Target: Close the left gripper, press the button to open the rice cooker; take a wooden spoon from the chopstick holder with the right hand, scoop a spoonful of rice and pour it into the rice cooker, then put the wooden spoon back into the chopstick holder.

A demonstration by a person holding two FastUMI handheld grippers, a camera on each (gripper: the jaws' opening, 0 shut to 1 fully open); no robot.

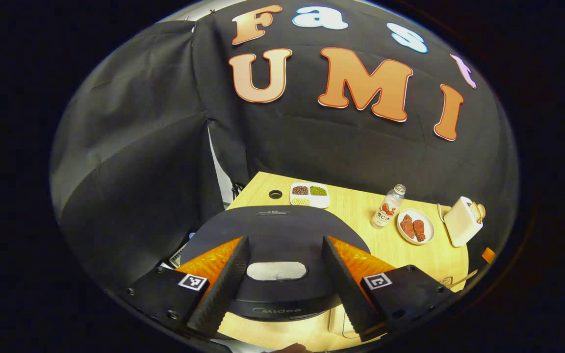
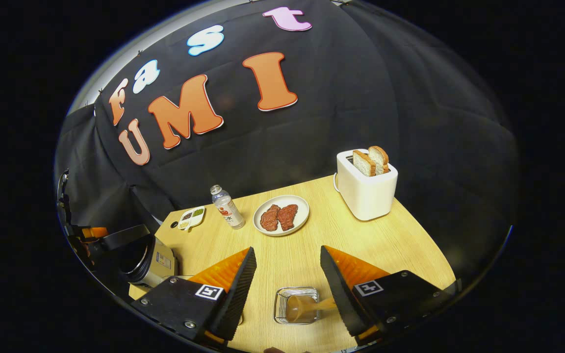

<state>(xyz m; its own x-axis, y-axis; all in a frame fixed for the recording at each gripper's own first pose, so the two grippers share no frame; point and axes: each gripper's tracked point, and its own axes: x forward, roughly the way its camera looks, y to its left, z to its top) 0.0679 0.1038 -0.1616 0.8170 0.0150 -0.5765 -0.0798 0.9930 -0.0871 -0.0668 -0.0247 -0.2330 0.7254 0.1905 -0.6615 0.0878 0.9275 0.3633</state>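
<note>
Wooden table [image 2: 385,235] | black rice cooker [image 1: 282,230] lid down | both tongs [image 1: 285,289] [image 2: 287,294] released

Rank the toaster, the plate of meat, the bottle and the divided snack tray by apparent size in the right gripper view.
1. Toaster
2. Plate
3. Bottle
4. Divided snack tray, which sits farther from the camera, so its true size is unsure.

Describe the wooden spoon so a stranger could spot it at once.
Start at the white toaster on the wooden table, then come to the near edge. A clear square holder sits there; the brown wooden spoon pokes from it, the only utensil around.
</note>
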